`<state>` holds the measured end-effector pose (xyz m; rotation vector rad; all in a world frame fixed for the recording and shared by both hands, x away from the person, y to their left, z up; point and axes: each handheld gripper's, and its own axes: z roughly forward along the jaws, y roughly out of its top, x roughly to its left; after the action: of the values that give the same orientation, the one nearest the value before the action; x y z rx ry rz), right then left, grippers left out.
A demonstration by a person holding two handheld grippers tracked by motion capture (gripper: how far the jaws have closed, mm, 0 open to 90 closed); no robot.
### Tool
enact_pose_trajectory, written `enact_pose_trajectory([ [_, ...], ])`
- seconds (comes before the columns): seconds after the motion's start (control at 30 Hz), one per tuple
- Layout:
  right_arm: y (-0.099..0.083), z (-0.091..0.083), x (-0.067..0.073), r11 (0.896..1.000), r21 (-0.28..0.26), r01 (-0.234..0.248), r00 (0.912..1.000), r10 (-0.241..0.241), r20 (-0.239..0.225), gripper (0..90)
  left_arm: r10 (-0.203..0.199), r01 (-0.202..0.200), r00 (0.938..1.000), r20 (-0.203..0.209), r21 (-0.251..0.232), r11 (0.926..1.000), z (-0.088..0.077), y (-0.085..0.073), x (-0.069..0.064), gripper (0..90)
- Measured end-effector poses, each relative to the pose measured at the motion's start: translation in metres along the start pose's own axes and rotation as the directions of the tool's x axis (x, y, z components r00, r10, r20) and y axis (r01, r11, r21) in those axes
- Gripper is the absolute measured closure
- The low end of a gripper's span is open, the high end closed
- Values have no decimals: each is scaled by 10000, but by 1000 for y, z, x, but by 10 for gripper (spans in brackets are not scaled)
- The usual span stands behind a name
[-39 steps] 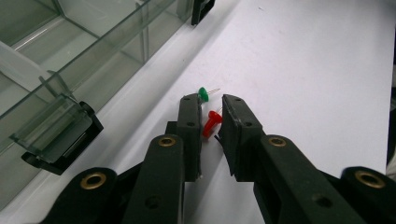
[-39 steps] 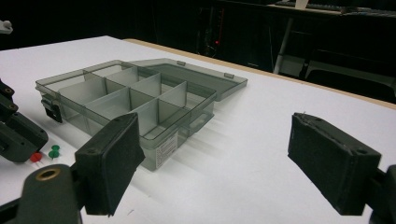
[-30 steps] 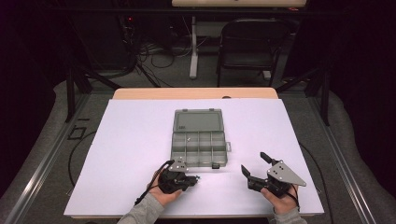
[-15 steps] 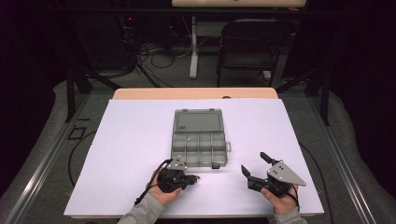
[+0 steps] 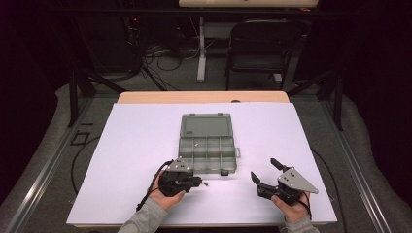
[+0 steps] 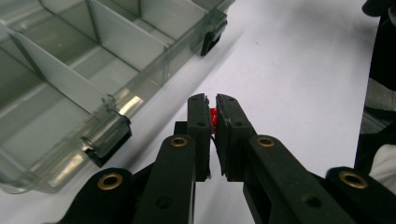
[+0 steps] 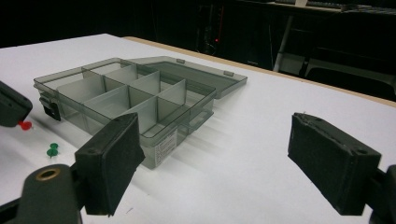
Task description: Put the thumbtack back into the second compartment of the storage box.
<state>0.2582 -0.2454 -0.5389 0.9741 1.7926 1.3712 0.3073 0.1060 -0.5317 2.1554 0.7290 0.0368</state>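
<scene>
A smoky clear organizer box (image 5: 209, 148) lies open mid-table, its lid (image 5: 206, 125) folded back and its compartments looking empty. In front of its near left corner, my left gripper (image 5: 198, 182) rests low on the white sheet, shut on a red push pin (image 6: 213, 118). That pin also peeks out under the left gripper's tip (image 7: 10, 110) as a red push pin (image 7: 24, 125). A green push pin (image 7: 53, 150) lies loose on the sheet beside it. My right gripper (image 5: 263, 168) is held open and empty, front right of the box (image 7: 126, 93).
The white sheet (image 5: 136, 141) covers the table, with bare room left and right of the box. The box's black latches (image 6: 110, 140) face the left gripper. A chair (image 5: 260, 46) and cables stand beyond the far edge.
</scene>
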Motion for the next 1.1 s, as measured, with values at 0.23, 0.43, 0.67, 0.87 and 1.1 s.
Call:
enact_pose_trajectory([
  [0.23,0,0,0,10000,14,12,10000,-12,3,166,-133,130,9999,-102,-344,9993,-11,10,3,844],
  [0.43,0,0,0,10000,12,-7,10000,7,10,166,-110,98,9997,-226,-534,9985,-17,19,6,844],
  [0.67,0,0,0,10000,27,-9,10000,9,2,166,-254,216,9986,-455,-825,9964,-25,36,16,844],
  [0.87,0,0,-1,10000,24,-5,10000,5,0,166,-338,288,9979,-558,-882,9957,-25,45,23,843],
  [1.1,0,0,-1,10000,27,-20,10000,20,3,166,-444,381,9965,-710,-889,9953,-22,52,32,844],
])
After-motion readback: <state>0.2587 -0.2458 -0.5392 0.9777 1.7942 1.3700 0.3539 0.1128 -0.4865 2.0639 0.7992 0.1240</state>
